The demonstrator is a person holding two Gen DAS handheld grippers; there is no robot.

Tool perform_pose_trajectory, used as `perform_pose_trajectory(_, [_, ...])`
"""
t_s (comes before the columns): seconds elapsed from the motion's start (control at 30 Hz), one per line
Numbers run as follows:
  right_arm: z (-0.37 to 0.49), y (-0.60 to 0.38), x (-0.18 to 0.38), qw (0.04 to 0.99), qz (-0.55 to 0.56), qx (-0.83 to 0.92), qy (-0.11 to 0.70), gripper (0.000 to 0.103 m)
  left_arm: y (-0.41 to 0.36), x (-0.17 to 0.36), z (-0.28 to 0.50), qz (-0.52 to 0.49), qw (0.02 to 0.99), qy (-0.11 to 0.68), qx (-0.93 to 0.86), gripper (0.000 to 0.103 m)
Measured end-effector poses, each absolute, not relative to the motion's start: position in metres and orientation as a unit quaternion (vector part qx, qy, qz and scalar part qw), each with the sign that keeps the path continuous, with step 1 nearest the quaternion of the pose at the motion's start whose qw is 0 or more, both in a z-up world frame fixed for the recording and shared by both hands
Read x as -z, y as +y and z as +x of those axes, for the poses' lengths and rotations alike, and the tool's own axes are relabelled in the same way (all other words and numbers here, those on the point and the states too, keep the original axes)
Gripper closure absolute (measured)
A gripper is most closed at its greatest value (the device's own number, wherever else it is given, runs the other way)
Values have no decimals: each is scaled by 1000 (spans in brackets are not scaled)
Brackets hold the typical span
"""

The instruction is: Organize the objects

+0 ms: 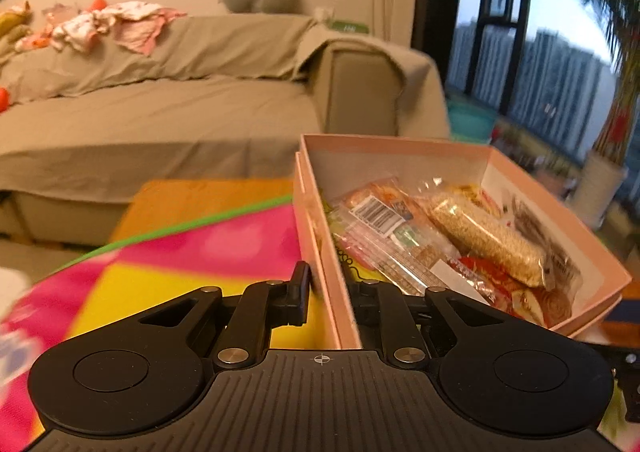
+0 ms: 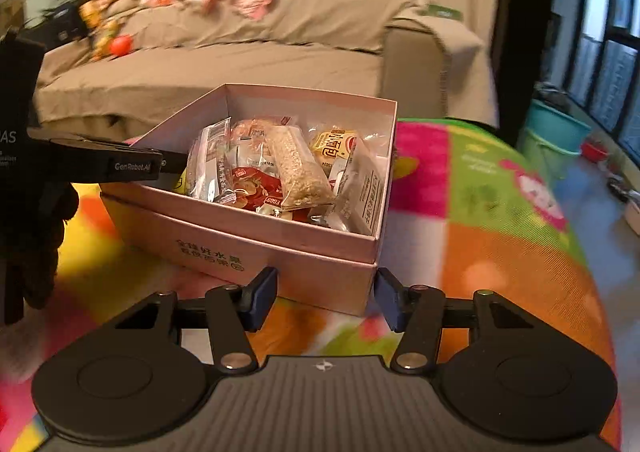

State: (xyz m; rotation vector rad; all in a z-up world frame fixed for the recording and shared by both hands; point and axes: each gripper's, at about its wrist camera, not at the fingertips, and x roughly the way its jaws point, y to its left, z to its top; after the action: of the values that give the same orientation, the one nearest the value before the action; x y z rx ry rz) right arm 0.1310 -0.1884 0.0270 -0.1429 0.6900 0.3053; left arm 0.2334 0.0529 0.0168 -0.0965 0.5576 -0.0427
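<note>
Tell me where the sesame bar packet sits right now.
The sesame bar packet lies in the middle of the pink box, atop the other snack packets, beside the red packet in the right wrist view.

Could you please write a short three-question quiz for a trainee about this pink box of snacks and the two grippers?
1. True or false: the left gripper is shut on a side wall of the pink cardboard box.
2. What do the right gripper's jaws hold? A) a snack packet B) nothing C) the box corner
3. Which long packet lies on top in the box?

Key: 1 true. 2 B; its open jaws stand before the box's near corner. 3 The clear packet of pale grain bar.
</note>
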Motion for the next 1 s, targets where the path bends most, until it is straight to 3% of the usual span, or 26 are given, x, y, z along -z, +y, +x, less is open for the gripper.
perform_pose_trajectory(0.07, [151, -197, -24, 933, -61, -132, 330, 49, 50, -14, 250, -40, 962, 270, 22, 84])
perform_pose_trajectory(0.23, [166, -200, -12, 938, -53, -126, 319, 44, 43, -20, 249, 29, 959, 280, -37, 55])
perform_pose_trajectory(0.43, [149, -205, -10, 952, -48, -95, 286, 14, 60, -40, 202, 2, 970, 237, -43, 35])
perform_pose_trajectory(0.47, [142, -208, -14, 955, -42, -88, 280, 7, 60, -46, 184, 2, 974, 222, -44, 34])
perform_pose_trajectory(0.5, [136, -211, -16, 956, -38, -87, 279, 1, 59, -52, 165, 2, 977, 208, -47, 39])
perform_pose_trajectory(0.53, [126, -213, -18, 955, -34, -87, 280, 0, 57, -56, 142, 5, 980, 193, -50, 40])
perform_pose_trajectory(0.77, [48, -215, -11, 938, -8, -93, 334, 0, 25, -42, 19, 10, 971, 238, 34, 38])
perform_pose_trajectory(1.0, [23, -192, 5, 933, -40, -84, 347, 0, 3, -4, -4, 31, 955, 294, 9, 40])
